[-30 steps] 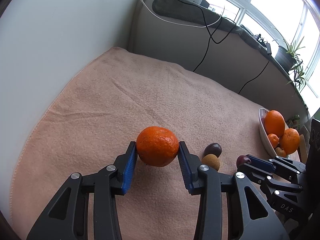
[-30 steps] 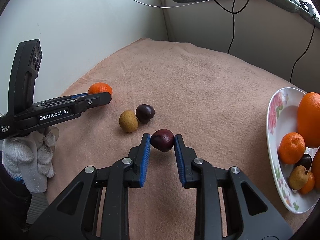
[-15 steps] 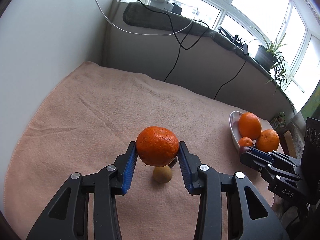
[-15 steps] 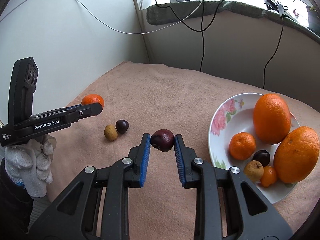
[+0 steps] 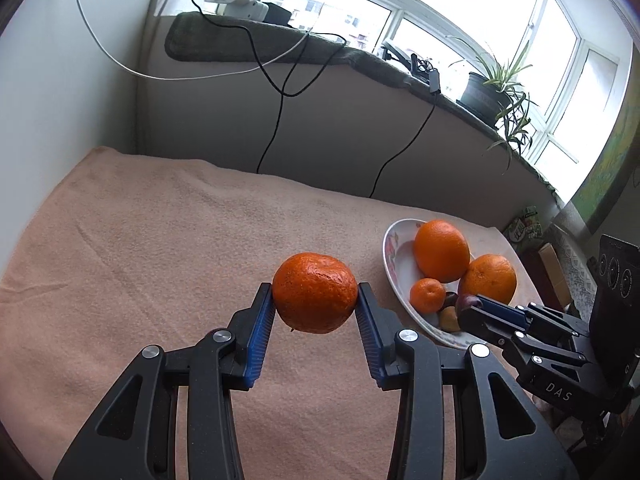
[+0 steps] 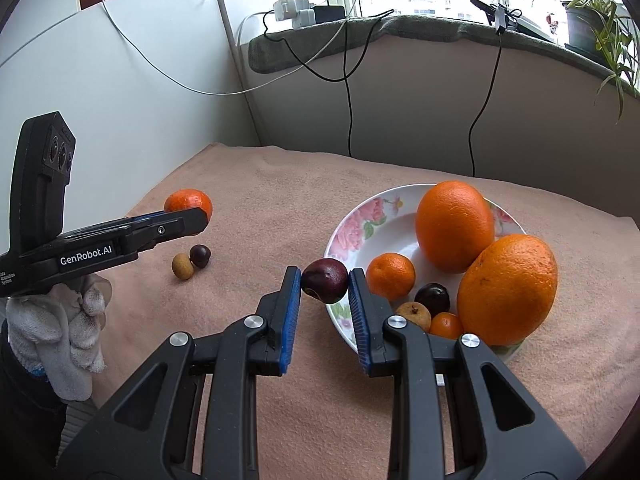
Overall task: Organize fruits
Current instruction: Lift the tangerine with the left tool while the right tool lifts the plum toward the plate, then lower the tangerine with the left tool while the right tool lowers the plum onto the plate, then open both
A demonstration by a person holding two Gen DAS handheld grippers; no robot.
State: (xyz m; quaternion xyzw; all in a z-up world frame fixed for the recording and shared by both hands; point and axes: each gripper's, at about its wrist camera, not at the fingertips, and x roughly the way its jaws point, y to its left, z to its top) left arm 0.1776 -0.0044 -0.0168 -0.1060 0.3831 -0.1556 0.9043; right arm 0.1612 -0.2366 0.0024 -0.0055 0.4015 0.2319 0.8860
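Orange mandarin (image 5: 315, 293) and dark plum (image 6: 324, 280), each clamped in a hand-held gripper: lower yours gently onto bare plate (image 6: 394, 236).

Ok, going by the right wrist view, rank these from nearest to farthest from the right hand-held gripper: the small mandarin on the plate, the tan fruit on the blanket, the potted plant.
1. Small mandarin, just right of the right hand-held gripper, on the plate.
2. Tan fruit, off to the left on the blanket.
3. Potted plant, far back on the windowsill, upper right.
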